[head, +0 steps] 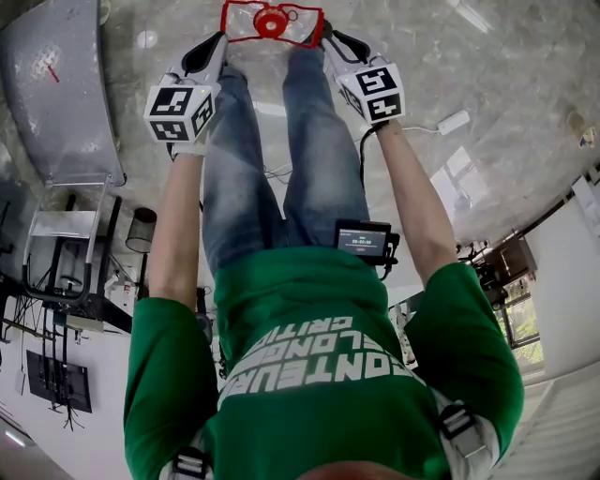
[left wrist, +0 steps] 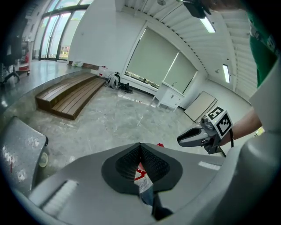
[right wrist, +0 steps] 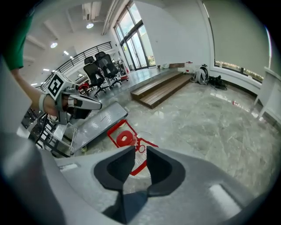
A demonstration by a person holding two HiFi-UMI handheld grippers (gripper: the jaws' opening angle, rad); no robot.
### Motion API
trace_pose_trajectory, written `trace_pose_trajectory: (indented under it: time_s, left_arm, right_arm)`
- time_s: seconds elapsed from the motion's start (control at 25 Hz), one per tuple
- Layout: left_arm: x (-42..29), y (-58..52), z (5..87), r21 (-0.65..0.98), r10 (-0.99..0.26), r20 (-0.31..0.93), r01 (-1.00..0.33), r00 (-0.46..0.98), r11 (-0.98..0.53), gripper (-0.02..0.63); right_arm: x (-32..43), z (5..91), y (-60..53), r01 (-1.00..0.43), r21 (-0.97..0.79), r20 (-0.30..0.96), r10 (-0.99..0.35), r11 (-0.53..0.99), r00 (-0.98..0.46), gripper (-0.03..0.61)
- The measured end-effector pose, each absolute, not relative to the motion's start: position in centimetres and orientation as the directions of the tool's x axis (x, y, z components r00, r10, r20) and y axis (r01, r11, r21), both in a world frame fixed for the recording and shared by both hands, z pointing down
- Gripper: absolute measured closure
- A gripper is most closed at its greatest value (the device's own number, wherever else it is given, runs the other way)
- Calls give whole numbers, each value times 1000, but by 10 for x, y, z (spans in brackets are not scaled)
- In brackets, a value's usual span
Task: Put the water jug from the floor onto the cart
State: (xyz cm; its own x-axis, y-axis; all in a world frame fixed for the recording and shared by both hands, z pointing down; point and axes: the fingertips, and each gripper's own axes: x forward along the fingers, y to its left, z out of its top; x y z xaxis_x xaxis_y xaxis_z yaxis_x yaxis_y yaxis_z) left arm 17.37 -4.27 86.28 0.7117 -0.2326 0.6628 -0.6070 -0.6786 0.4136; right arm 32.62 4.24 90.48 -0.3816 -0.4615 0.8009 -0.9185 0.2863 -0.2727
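The water jug point(head: 272, 22) is clear with a red cap and a red handle frame, and it stands on the floor in front of the person's feet. My left gripper point(head: 220, 39) is shut at the jug's left edge; its pads point(left wrist: 149, 160) meet, with a sliver of red showing behind them. My right gripper point(head: 328, 37) is at the jug's right edge, its jaws a little apart with nothing pressed between them. Through that gap the right gripper view shows the jug's point(right wrist: 125, 138) red handle. The grey metal cart point(head: 61, 89) stands to the left.
The person's legs in jeans point(head: 281, 159) stand right behind the jug. A white adapter with a cable point(head: 453, 122) lies on the floor at the right. Wooden platform steps point(right wrist: 162, 90) and office chairs point(right wrist: 103, 68) are farther off.
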Motion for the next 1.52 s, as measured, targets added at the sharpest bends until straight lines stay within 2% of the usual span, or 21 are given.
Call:
trace_pose_trajectory:
  time_s: [0.12, 0.4, 0.56, 0.72, 0.92, 1.24, 1.52]
  left_arm:
    - [174, -43, 872, 423, -211, 686, -617, 697, -663, 599]
    - [173, -41, 913, 429, -140, 741, -624, 657, -653, 450]
    - [169, -45, 940, 417, -105, 775, -630, 623, -655, 407]
    - [169, -48, 960, 415, -81, 799, -643, 596, -644, 382]
    - [175, -43, 985, 425, -34, 820, -649, 571, -631, 382]
    - [185, -37, 1005, 445, 15, 827, -639, 562, -627, 395]
    - [185, -29, 1013, 446, 36, 836, -640, 548, -626, 456]
  right_arm:
    - [323, 919, 43, -925, -286, 813, -448, 251, -373, 473]
    - [316, 956, 44, -941, -282, 853, -400, 187, -335, 371]
    - [318, 976, 47, -953, -266, 881, -364, 146, -302, 337]
    - [321, 992, 52, -958, -268, 898, -334, 103, -287, 333]
    - [324, 1013, 60, -955, -294, 909, -300, 34, -290, 331]
    - [323, 1021, 48, -947, -317, 901, -324, -42, -287, 331]
    - [326, 1026, 46, -944, -320, 901, -336, -84, -275, 331]
